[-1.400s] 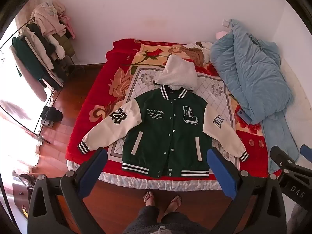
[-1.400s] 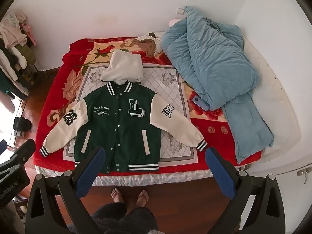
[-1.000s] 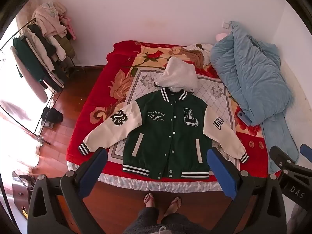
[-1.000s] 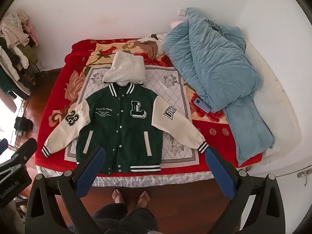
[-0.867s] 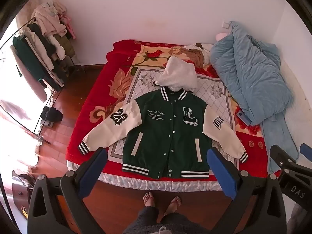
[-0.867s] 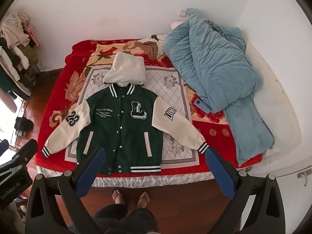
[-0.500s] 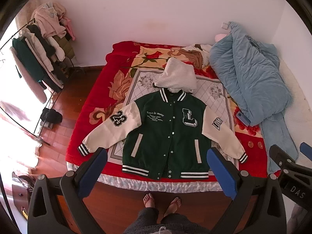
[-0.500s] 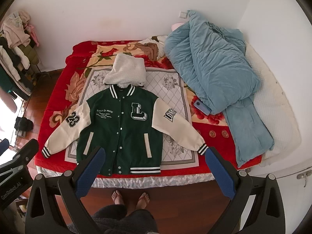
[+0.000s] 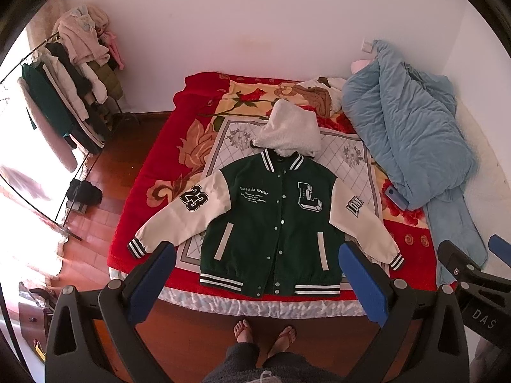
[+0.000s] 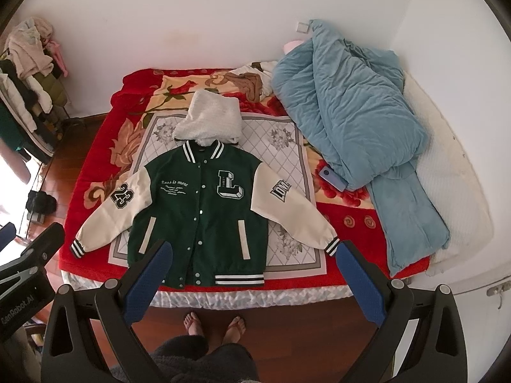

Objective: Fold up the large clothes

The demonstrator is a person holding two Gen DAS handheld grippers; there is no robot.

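Observation:
A green varsity jacket [image 9: 271, 220] with cream sleeves and a white fleece hood lies flat, front up, on the red floral bed [image 9: 153, 172]; it also shows in the right wrist view [image 10: 198, 214]. Both sleeves are spread out to the sides. My left gripper [image 9: 255, 265] is open and empty, held high above the foot of the bed. My right gripper [image 10: 252, 265] is open and empty at the same height. Neither touches the jacket.
A crumpled blue duvet [image 9: 412, 137] and a blue phone [image 10: 332, 178] lie on the bed's right side. A loaded clothes rack [image 9: 64, 95] stands at the left wall. The person's feet [image 9: 265, 335] stand on the wooden floor at the bed's foot.
Both views have shifted only slightly; the jacket and the open grippers stay as they were.

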